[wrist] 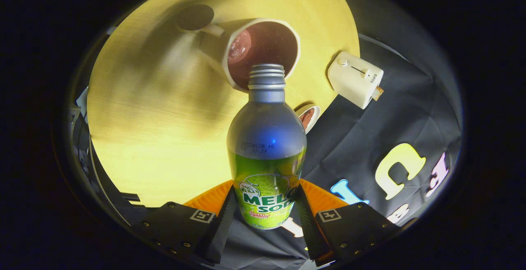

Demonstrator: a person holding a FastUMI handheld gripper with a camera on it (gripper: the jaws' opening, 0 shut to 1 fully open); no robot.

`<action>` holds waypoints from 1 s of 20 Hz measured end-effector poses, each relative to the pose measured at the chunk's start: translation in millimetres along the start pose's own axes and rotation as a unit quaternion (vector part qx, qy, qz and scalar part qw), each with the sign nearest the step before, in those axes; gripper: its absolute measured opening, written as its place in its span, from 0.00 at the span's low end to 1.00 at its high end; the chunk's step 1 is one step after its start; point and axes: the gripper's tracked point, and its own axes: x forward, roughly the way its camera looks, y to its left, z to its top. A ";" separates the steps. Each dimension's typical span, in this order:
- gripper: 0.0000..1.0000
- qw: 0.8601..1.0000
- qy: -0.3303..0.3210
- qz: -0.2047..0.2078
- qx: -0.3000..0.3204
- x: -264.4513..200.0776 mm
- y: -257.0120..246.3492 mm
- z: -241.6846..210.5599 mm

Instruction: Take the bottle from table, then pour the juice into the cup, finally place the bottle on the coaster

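My gripper is shut on a melon soda bottle, both fingers pressing on its green label. The bottle has a silver shoulder and a bare threaded neck with no cap. It is tipped forward, and its mouth sits over the near rim of a white cup that stands on the round yellow table. The cup's inside looks dark reddish, with a wet glint on its wall. Beyond the cup, by its handle, a dark round coaster lies on the table.
A white toaster sits near the table's edge to the right of the cup. A small white dish with something brown in it shows just behind the bottle's shoulder. Black booth cloth hangs past the table edge.
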 end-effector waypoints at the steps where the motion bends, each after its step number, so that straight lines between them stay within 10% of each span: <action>1: 0.76 1.000 -0.006 0.001 0.015 0.2 2.5 0.7; 12: 0.76 0.981 -0.089 0.018 0.174 7.0 44.5 18.0; 20: 0.76 0.921 -0.159 0.055 0.352 7.7 68.0 39.7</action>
